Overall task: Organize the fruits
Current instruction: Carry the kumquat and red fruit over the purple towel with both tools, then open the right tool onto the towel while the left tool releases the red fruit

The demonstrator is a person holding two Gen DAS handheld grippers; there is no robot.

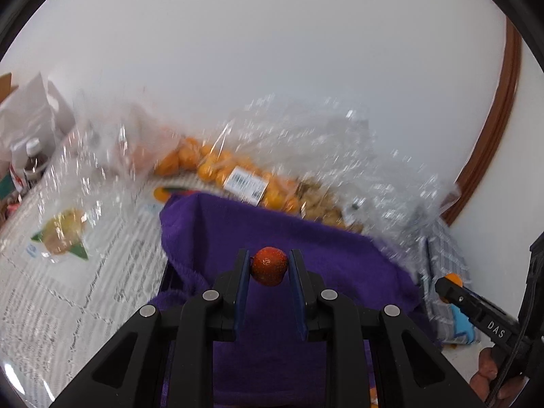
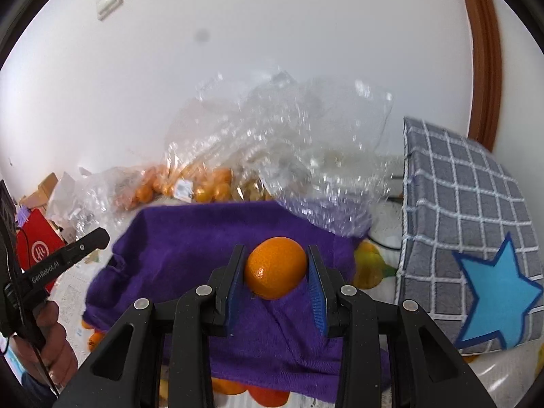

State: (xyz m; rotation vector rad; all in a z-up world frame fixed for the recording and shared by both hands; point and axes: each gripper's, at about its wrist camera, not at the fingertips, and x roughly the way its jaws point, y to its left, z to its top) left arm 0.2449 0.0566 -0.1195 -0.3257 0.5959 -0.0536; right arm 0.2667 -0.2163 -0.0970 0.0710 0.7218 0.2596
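My left gripper (image 1: 269, 265) is shut on a small red fruit (image 1: 269, 266) and holds it above a box draped in purple cloth (image 1: 306, 238). My right gripper (image 2: 276, 267) is shut on an orange (image 2: 276, 268), also over the purple cloth (image 2: 190, 248). Behind the cloth lie clear plastic bags with several small oranges (image 1: 217, 166) (image 2: 210, 187). The right gripper (image 1: 450, 284) shows at the right edge of the left wrist view with a bit of orange at its tip. At the left of the right wrist view, the left gripper's black finger (image 2: 88, 241) pokes in.
A grey checked box with a blue star (image 2: 469, 238) stands right of the purple cloth. A red box (image 2: 37, 248) and cardboard sit at the far left. A bag with yellowish fruit (image 1: 64, 231) lies on the lace tablecloth (image 1: 68, 306). A bottle (image 1: 34, 159) stands far left. White wall behind.
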